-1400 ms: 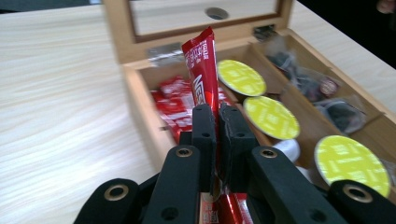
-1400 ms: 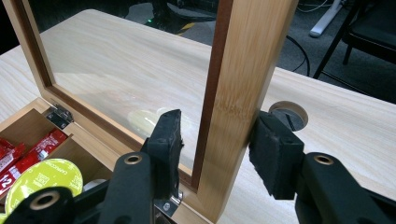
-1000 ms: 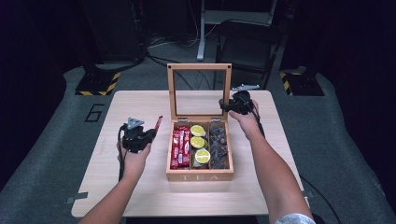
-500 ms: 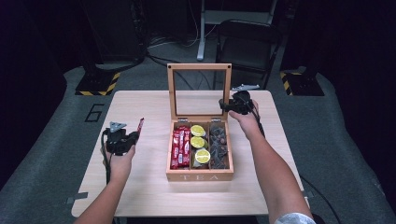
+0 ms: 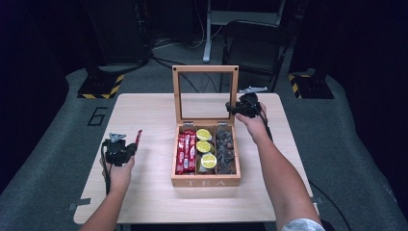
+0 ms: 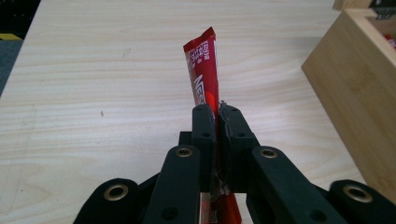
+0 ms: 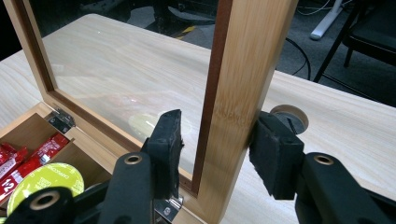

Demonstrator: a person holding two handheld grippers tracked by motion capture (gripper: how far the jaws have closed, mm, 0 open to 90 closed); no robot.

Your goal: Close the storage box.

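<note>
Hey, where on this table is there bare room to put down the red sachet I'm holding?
The widest bare patch is the table left of the tea box, around the left hand-held gripper holding the red sachet. A bare strip runs along the near edge. The box compartments are crowded, and the right hand-held gripper clamps the lid frame.

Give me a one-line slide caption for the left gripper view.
Left gripper shut on a red stick packet above the light wood table, the tea box at the right edge.

High view above the table (image 5: 144, 192); 2 close gripper views, all sharing the tea box (image 5: 206, 182).
</note>
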